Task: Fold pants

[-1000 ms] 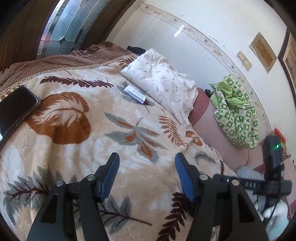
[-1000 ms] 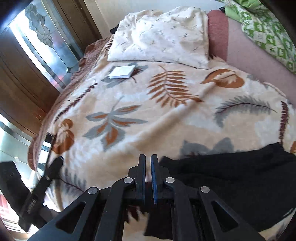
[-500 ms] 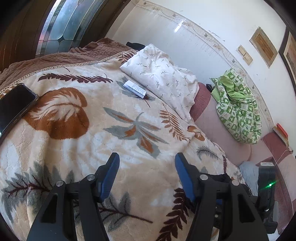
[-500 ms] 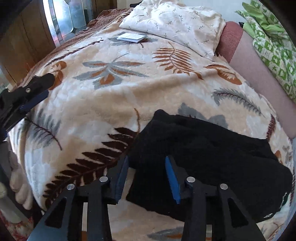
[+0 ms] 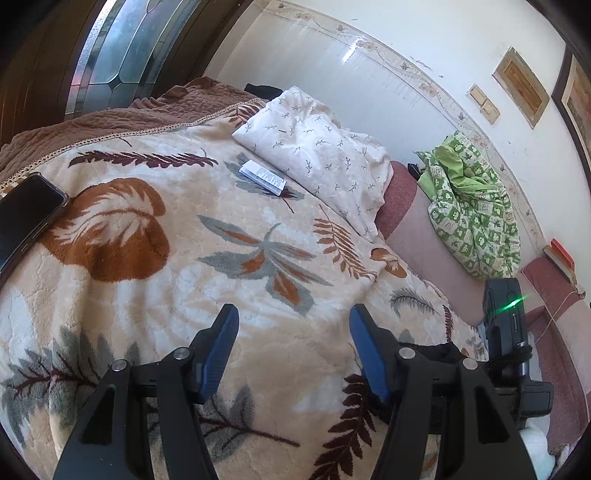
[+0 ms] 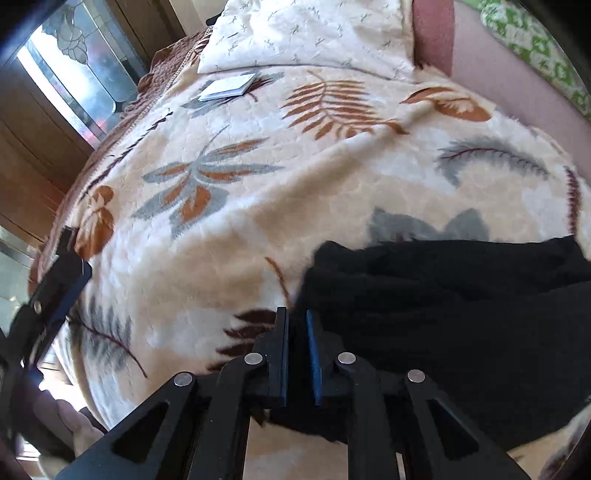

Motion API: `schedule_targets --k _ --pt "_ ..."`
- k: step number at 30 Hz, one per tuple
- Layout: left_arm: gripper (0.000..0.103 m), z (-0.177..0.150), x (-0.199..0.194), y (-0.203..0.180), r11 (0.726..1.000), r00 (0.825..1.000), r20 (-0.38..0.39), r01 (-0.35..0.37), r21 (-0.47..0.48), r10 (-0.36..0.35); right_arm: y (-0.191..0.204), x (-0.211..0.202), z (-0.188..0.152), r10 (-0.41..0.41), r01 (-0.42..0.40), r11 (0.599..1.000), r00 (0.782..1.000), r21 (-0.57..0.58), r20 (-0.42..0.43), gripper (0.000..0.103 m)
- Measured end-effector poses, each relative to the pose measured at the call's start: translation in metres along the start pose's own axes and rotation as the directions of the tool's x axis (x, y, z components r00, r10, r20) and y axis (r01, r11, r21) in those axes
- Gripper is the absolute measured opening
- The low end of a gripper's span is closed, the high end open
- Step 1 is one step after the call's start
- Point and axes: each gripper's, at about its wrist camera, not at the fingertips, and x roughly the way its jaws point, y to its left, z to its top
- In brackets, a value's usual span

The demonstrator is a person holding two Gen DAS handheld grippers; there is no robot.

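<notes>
Left wrist view first. The left gripper [image 5: 291, 332] hangs over the leafy blanket [image 5: 155, 295] with its jaws well apart and nothing between them. Taking the white pillow [image 5: 317, 162] as the reference: a small folded leaflet [image 5: 263, 178] lies just in front of it, a phone [image 5: 26, 214] sits well off to its left near the blanket's edge, and a green patterned bundle [image 5: 472, 221] is off to its right against the wall. The black pants [image 5: 439, 350] barely show here, just a dark sliver at the near right corner of the bed, about as far from the pillow as the blanket goes.

Right wrist view. The right gripper [image 6: 297, 343] is down at the left edge of the pants [image 6: 461, 314], which lie bunched along the near side of the bed, well apart from the pillow [image 6: 314, 33]. Its jaws have just been closing and now stand nearly together with only a thin gap. The dark edge sits right at the tips, but honestly I can't tell whether the pads have actually bitten cloth. The left gripper [image 6: 55, 295] is visible far left, clear of the fabric.

My take on doing this step well: make sure the pinch catches the hem fully, all layers, before lifting. And bring the idle left one over to grab another corner so the cloth doesn't sag or twist.
</notes>
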Motion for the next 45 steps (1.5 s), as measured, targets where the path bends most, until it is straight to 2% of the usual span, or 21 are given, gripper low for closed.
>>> schedule_targets --k 2,4,6,8,10,11,12,14,16,18,21,24,25,30,32,34,37,38,40,41,45 --pt "0.062 -0.001 0.0 0.001 1.0 1.0 0.002 -0.012 0.003 0.012 0.003 0.0 0.0 0.081 -0.081 0.997 0.997 0.02 0.015 0.013" --pt "0.062 -0.002 0.002 0.003 1.0 1.0 -0.006 -0.025 0.002 0.025 0.007 -0.015 -0.003 0.119 -0.121 0.992 0.99 0.019 0.075 0.013" --pt "0.062 -0.005 0.006 0.004 0.999 0.999 -0.022 -0.033 0.001 0.033 0.005 -0.034 -0.009 0.109 -0.109 0.994 0.986 -0.009 0.122 0.013" --pt "0.062 -0.009 0.009 0.003 0.999 0.999 -0.036 -0.036 0.007 0.036 -0.009 -0.061 -0.022 0.054 -0.046 0.998 0.979 -0.045 0.199 0.015" --pt "0.062 -0.014 0.013 -0.002 0.999 0.998 -0.047 -0.042 0.023 0.043 -0.035 -0.083 -0.038 0.002 0.011 0.999 0.967 -0.05 0.255 0.03" --pt "0.062 -0.017 0.014 -0.004 0.999 0.998 -0.053 -0.043 0.032 0.045 -0.058 -0.093 -0.048 -0.033 0.041 0.999 0.964 -0.022 0.263 0.055" --pt "0.062 -0.02 0.016 -0.008 0.998 0.997 -0.062 -0.044 0.042 0.047 -0.082 -0.1 -0.057 -0.074 0.072 0.997 0.964 0.017 0.257 0.064" --pt "0.062 -0.026 0.016 -0.014 0.998 0.997 -0.071 -0.04 0.057 0.044 -0.14 -0.113 -0.074 -0.179 0.152 0.98 0.955 0.127 0.237 0.063" --pt "0.062 -0.031 0.013 -0.021 0.997 0.996 -0.079 -0.025 0.069 0.031 -0.206 -0.13 -0.092 -0.267 0.202 0.94 0.938 0.276 0.221 0.062" --pt "0.062 -0.033 0.008 -0.028 0.997 0.996 -0.087 -0.001 0.072 0.007 -0.279 -0.157 -0.115 -0.324 0.204 0.876 0.92 0.437 0.219 0.047" --pt "0.063 -0.038 0.001 -0.037 0.996 0.997 -0.083 0.018 0.091 -0.01 -0.375 -0.192 -0.156 -0.292 0.052 0.76 0.918 0.648 0.268 0.043" --pt "0.063 -0.043 0.005 -0.04 0.995 0.995 -0.095 0.017 0.101 -0.007 -0.42 -0.211 -0.18 -0.256 -0.066 0.703 0.905 0.708 0.339 0.043" --pt "0.063 -0.045 0.01 -0.041 0.994 0.995 -0.104 0.01 0.104 0.001 -0.432 -0.214 -0.184 -0.252 -0.082 0.691 0.904 0.718 0.346 0.043" --pt "0.063 -0.053 0.023 -0.035 0.994 0.99 -0.138 -0.019 0.111 0.034 -0.454 -0.204 -0.182 -0.29 -0.055 0.64 0.907 0.766 0.307 0.043" --pt "0.063 -0.055 0.025 -0.034 0.993 0.989 -0.142 -0.022 0.114 0.038 -0.461 -0.197 -0.176 -0.328 -0.012 0.602 0.908 0.798 0.261 0.043" --pt "0.063 -0.055 0.025 -0.033 0.993 0.989 -0.142 -0.019 0.115 0.035 -0.466 -0.191 -0.171 -0.331 -0.014 0.593 0.907 0.805 0.259 0.043" --pt "0.063 -0.055 0.025 -0.033 0.993 0.989 -0.144 -0.018 0.115 0.034 -0.47 -0.18 -0.164 -0.359 0.045 0.564 0.912 0.824 0.197 0.045" --pt "0.063 -0.055 0.025 -0.033 0.993 0.989 -0.144 -0.016 0.115 0.033 -0.471 -0.177 -0.163 -0.371 0.06 0.549 0.911 0.834 0.179 0.043" --pt "0.063 -0.055 0.024 -0.033 0.994 0.989 -0.143 -0.011 0.112 0.027 -0.468 -0.178 -0.163 -0.391 0.061 0.539 0.901 0.84 0.186 0.03" --pt "0.063 -0.055 0.023 -0.033 0.994 0.99 -0.142 -0.008 0.111 0.024 -0.468 -0.178 -0.165 -0.381 0.041 0.543 0.902 0.839 0.202 0.016" --pt "0.063 -0.054 0.023 -0.032 0.994 0.99 -0.141 -0.003 0.107 0.019 -0.459 -0.192 -0.18 -0.38 0.014 0.56 0.893 0.829 0.241 0.008"
